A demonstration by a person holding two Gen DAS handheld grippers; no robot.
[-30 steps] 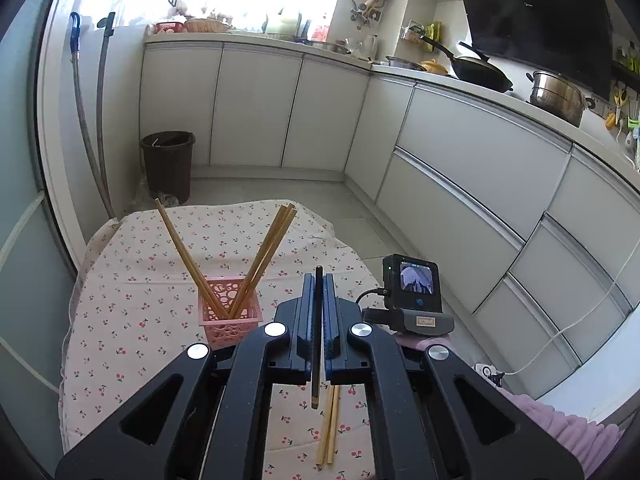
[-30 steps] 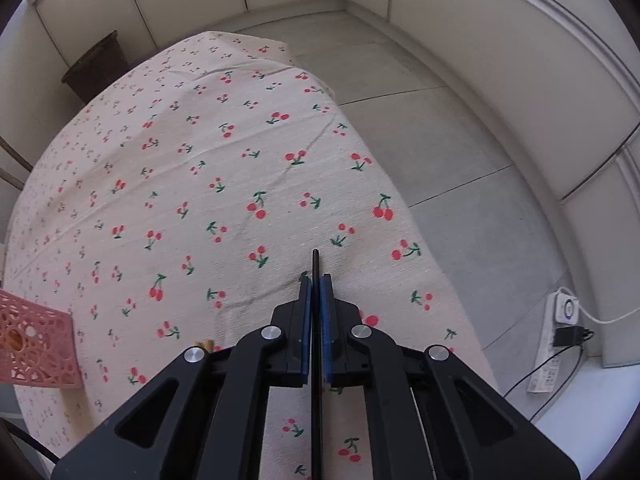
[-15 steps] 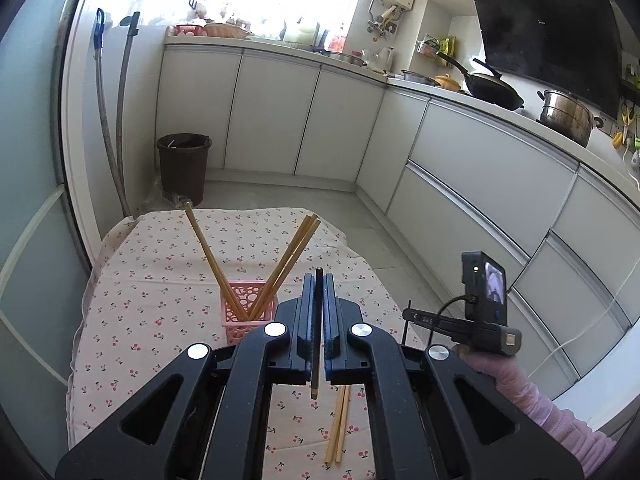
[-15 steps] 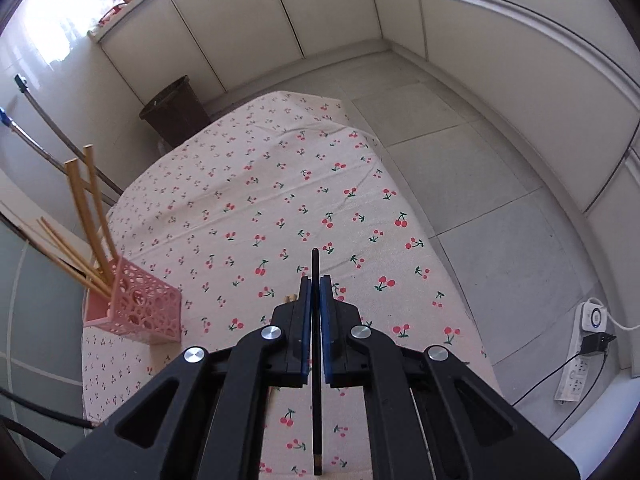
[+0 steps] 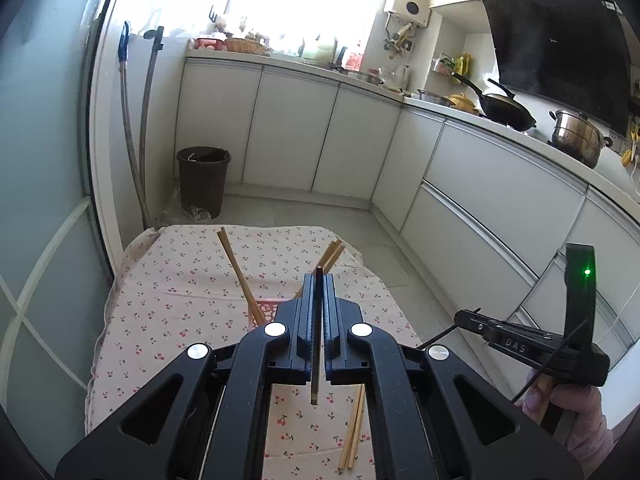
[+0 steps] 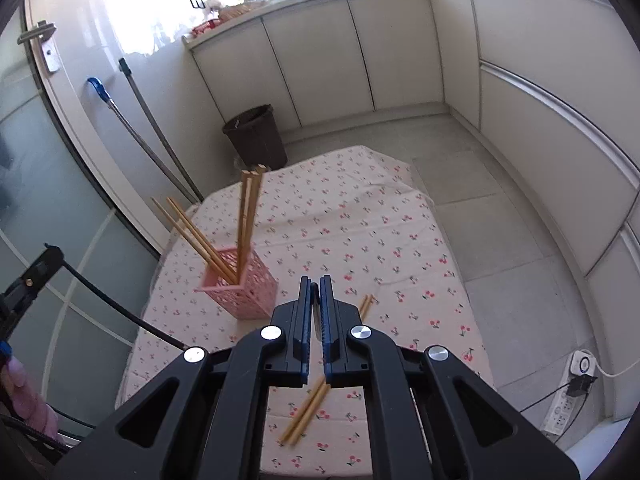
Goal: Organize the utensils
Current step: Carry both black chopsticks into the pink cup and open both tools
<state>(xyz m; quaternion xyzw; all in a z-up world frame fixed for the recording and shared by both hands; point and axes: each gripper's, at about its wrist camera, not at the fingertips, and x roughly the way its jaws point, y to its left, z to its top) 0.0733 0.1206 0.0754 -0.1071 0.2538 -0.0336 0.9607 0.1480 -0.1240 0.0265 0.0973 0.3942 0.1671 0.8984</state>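
Observation:
A pink lattice holder (image 6: 240, 290) stands on the cherry-print tablecloth (image 6: 352, 220) with several wooden chopsticks (image 6: 248, 212) leaning in it; it also shows in the left wrist view (image 5: 267, 307), mostly behind the fingers. Two loose chopsticks (image 6: 306, 412) lie on the cloth near the front edge, also in the left wrist view (image 5: 354, 432). My left gripper (image 5: 319, 280) is shut on a dark chopstick (image 5: 316, 360), held above the table. My right gripper (image 6: 315, 284) is shut on a dark chopstick whose tip (image 6: 315, 287) shows between the pads.
A dark bin (image 6: 256, 136) and two mop handles (image 6: 160, 136) stand beyond the table's far end. White cabinets (image 5: 480, 200) run along the back and right. A power strip (image 6: 576, 392) lies on the floor at right.
Both grippers have lifted and tilted up, away from the cloth. The right view swung from the bare cloth to the holder and the room.

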